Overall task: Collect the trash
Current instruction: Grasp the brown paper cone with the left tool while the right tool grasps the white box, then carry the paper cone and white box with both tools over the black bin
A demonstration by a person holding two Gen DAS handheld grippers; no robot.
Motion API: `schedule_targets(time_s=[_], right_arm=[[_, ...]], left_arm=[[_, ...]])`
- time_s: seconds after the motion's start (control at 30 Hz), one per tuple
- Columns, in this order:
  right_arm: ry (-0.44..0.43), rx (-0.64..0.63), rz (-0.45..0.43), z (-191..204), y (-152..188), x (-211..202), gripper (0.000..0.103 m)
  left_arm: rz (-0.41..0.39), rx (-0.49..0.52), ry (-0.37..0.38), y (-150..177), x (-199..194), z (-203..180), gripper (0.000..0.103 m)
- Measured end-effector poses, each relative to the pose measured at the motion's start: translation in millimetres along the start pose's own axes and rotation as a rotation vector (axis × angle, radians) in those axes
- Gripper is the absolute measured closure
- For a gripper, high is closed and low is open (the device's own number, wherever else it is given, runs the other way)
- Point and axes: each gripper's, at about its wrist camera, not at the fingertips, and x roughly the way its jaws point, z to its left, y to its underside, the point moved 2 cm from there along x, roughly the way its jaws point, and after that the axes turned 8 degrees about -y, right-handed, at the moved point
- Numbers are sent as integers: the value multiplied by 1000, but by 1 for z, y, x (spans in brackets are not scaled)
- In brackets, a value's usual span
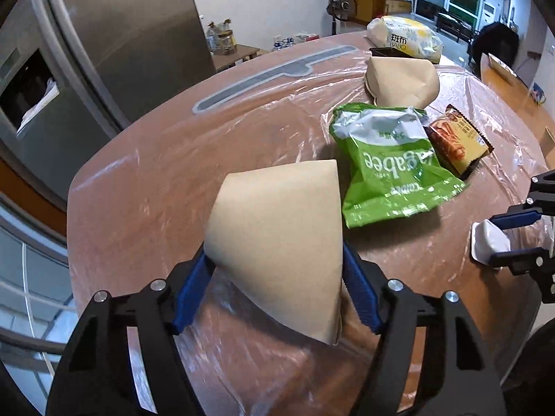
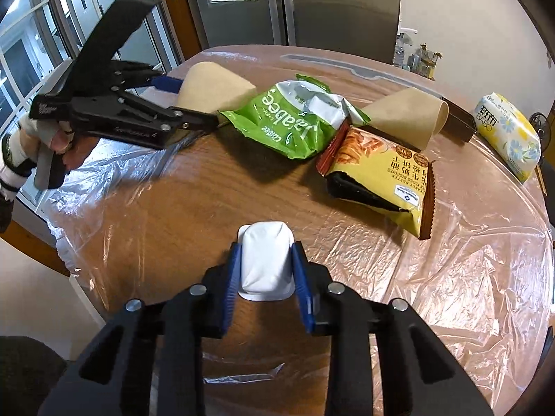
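Note:
My left gripper (image 1: 275, 260) is shut on a tan paper cone (image 1: 284, 232), held just above the round table (image 1: 145, 187); it also shows in the right wrist view (image 2: 211, 86). My right gripper (image 2: 265, 256) is shut on a small white plastic cup (image 2: 265, 260), also visible at the right in the left wrist view (image 1: 489, 242). On the table lie a green snack bag (image 1: 392, 163) (image 2: 291, 121), a yellow biscuit wrapper (image 1: 458, 138) (image 2: 381, 180) and a second tan paper cone (image 1: 402, 79) (image 2: 409, 114).
A tissue pack (image 1: 406, 36) (image 2: 510, 131) and a dark box (image 2: 458, 121) sit at the table's far side. Clear plastic film (image 2: 468, 277) covers the table. A steel fridge (image 1: 114, 48) stands behind it. A window is at the left.

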Motion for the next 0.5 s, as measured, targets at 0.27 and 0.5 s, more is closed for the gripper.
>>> schedule_targets(time_s=[0.27,0.5], right_arm=[[-18,44,-35,-8,1,-11,74],[-16,54,-44,-10,3,-16,74]], left_arm=[[-25,-104,-1,22,-30,-4,31],[-33,-177,1,30,-43,-17,31]])
